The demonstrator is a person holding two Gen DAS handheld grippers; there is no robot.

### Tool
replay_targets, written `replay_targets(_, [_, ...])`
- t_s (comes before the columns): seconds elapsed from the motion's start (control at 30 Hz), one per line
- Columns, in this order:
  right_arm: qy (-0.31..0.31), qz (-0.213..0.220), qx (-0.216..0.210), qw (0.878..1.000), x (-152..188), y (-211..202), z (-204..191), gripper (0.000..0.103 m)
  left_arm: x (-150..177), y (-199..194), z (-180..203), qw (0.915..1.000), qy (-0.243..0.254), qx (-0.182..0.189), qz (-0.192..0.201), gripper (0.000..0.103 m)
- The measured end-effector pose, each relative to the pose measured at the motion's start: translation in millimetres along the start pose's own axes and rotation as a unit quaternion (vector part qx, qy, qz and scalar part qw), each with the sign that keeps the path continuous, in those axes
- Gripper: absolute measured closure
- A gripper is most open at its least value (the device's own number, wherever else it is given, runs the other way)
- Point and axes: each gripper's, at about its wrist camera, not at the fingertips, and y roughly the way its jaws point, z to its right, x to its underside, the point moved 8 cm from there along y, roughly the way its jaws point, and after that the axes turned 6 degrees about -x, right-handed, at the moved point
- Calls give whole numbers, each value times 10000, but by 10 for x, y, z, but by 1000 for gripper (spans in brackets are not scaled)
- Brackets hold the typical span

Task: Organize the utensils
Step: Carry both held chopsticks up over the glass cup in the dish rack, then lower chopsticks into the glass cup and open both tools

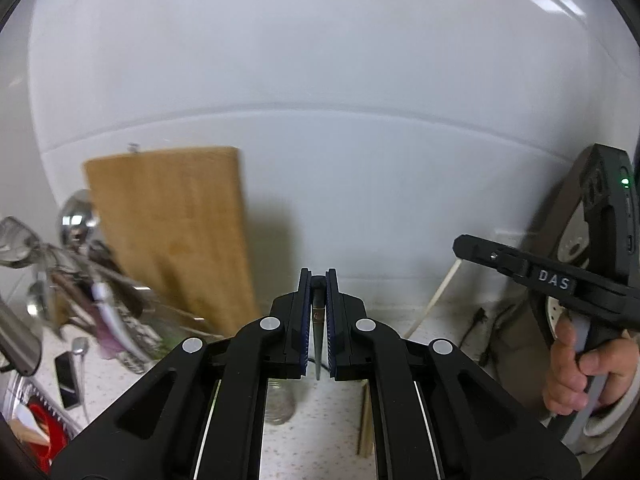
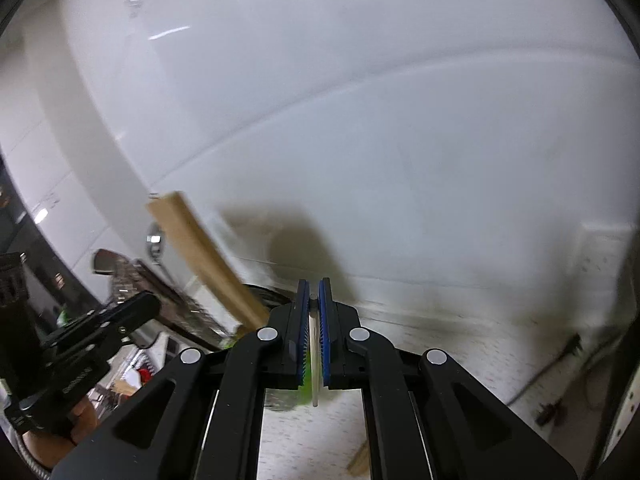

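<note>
In the left wrist view my left gripper (image 1: pixel 319 277) is shut on a thin dark stick-like utensil (image 1: pixel 318 332) with a brass band, held upright between the blue pads. In the right wrist view my right gripper (image 2: pixel 314 286) is shut on a slim pale stick-like utensil (image 2: pixel 315 364); something green (image 2: pixel 306 386) shows just behind it. Both grippers are raised above the speckled counter (image 2: pixel 460 344) and face the white wall. Each gripper shows at the edge of the other's view: the right one (image 1: pixel 464 245) in a hand (image 1: pixel 576 364), the left one (image 2: pixel 146 305).
A wooden cutting board (image 1: pixel 172 232) leans on the wall. Left of it stands a holder crowded with a ladle and other utensils (image 1: pixel 80 256). A phone (image 1: pixel 66 380) and a glass jar (image 1: pixel 280 404) are on the counter. Cables (image 2: pixel 560 360) lie at the right.
</note>
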Motion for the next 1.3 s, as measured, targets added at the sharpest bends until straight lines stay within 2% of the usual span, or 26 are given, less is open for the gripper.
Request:
replay_targets(0.3, [-467,131,-439,9979,-127,180,-623,101,-107,-465,-422,9989,-198,-253,346,97])
replay_targets(0.47, [-591,131,-490,9970,-145,337,-734,101,-176,-527,-488,9986,-174,-236,440,97])
replay_targets(0.73, [-654,-128,-362,9971,73,725,-670,101,-29,-217,-495,9992,-146,-122,349,97])
replay_targets(0.93, [-1114,-130,-235,9934,304,980,-651,101,100,-16,-519,9994,-132,-53,319,97])
replay_targets(1.07, [-1026,-403,-177,9937,488,1193,-535,101,228,129,-537,9995,-207,64,221,97])
replay_targets(1.3, [-870,-750,-168,9932,757,1456,-391,101,462,295,-560,9997,-248,4,-75,97])
